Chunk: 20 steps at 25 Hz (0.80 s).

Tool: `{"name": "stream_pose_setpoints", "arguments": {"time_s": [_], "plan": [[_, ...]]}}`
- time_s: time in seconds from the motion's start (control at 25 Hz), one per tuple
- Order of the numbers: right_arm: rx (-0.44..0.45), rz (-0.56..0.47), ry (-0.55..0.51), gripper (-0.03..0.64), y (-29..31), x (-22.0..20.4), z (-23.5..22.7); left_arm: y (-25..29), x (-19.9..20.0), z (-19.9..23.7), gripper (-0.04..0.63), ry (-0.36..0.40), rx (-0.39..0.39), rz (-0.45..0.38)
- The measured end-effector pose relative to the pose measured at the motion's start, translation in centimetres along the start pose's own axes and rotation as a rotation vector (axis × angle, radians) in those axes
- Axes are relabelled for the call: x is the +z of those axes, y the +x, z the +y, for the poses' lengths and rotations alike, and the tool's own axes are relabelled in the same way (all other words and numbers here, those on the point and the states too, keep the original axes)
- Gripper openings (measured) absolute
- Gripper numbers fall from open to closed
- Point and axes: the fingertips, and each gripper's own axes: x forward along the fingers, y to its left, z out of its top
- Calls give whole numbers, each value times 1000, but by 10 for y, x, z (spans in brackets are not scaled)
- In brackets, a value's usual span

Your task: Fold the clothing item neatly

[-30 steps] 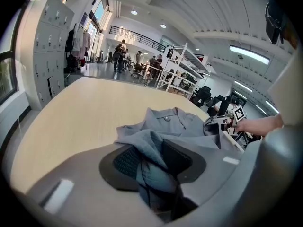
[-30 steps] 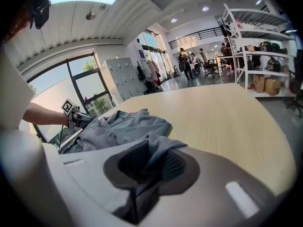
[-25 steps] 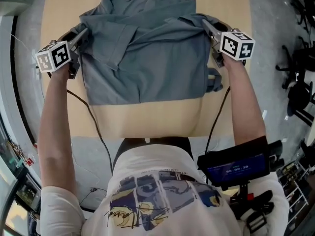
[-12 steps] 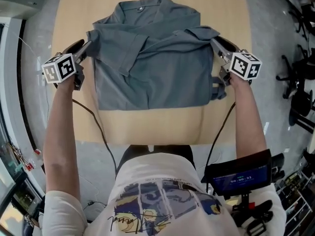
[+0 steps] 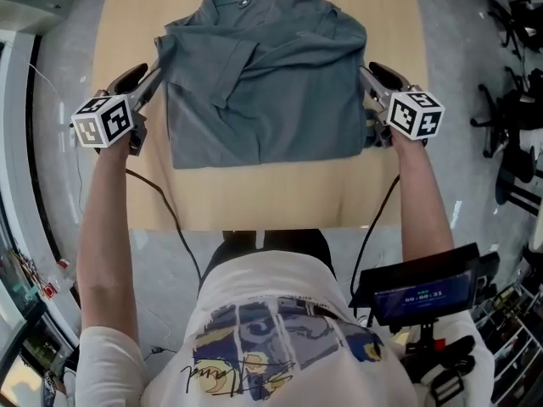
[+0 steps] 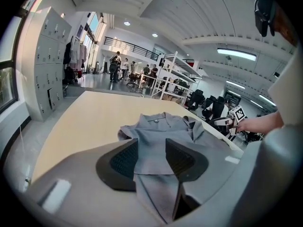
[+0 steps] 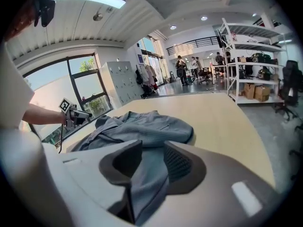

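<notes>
Left hand-held gripper just opened; shirt, table, shelving

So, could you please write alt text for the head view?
A grey shirt, sides folded in, lies on a wooden table. The left gripper and right gripper flank it, fingers just opened, its edges between them.

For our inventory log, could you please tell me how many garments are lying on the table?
1. A grey shirt lies partly folded on the wooden table, roughly centred between its left and right edges. Anything beneath it would be hidden.
</notes>
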Motion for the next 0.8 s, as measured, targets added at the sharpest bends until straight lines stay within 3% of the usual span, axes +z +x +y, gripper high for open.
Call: {"name": "stream_pose_setpoints", "arguments": {"time_s": [0.24, 0.44, 0.8], "plan": [[7, -7, -65, 132, -27, -12, 62, -48, -5, -40, 192, 71, -37, -46], [7, 11, -106, 132, -39, -23, 80, -58, -19, -67, 191, 100, -52, -45], [-14, 6, -161, 132, -94, -54, 153, -132, -58, -127, 187, 170, -103, -71]]}}
